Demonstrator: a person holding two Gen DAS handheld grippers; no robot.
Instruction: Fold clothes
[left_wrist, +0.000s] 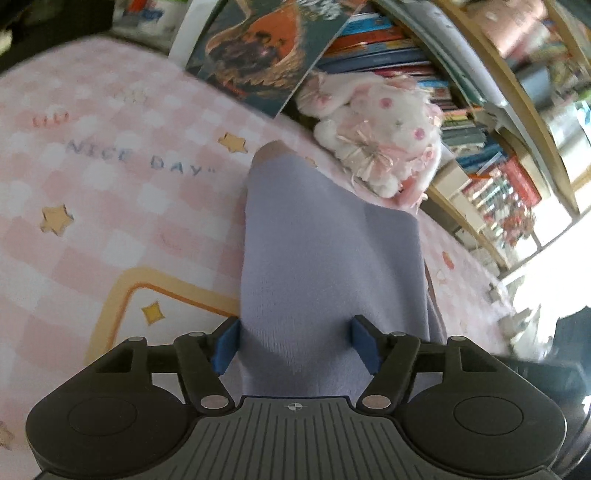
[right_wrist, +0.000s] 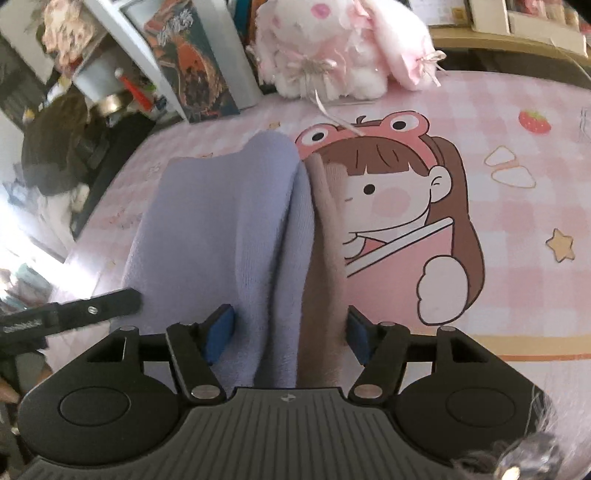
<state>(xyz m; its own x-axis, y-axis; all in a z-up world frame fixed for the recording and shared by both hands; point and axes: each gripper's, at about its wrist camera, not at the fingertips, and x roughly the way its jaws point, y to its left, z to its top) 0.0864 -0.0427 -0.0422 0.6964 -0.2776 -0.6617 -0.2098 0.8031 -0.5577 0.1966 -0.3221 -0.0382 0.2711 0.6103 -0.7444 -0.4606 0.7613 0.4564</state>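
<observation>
The left gripper (left_wrist: 297, 345) stands with its blue pads apart, the lavender knit garment (left_wrist: 325, 258) lying between them; the left pad is just beside the cloth's edge, the right one sits over the cloth, and neither visibly presses it. The right gripper (right_wrist: 288, 338) is likewise spread — its pads flank a ridge where the lavender garment (right_wrist: 229, 229) lies against a tan-pink layer of cloth (right_wrist: 325, 240), with no squeeze to be seen. Part of the other gripper's dark finger (right_wrist: 92, 308) reaches in over the cloth from the left edge of the right wrist view.

The garment lies in a long folded strip on a pink checked mat (left_wrist: 110, 206) printed with stars, the words "NICE DAY" and a cartoon girl (right_wrist: 399, 206) in a frog headband.

At the mat's far side sit a white-and-pink plush rabbit (left_wrist: 384, 140) and a leaning picture book (left_wrist: 266, 55). Beyond them wooden bookshelves (left_wrist: 517, 122) are packed with rows of books — titles too blurred to read.
</observation>
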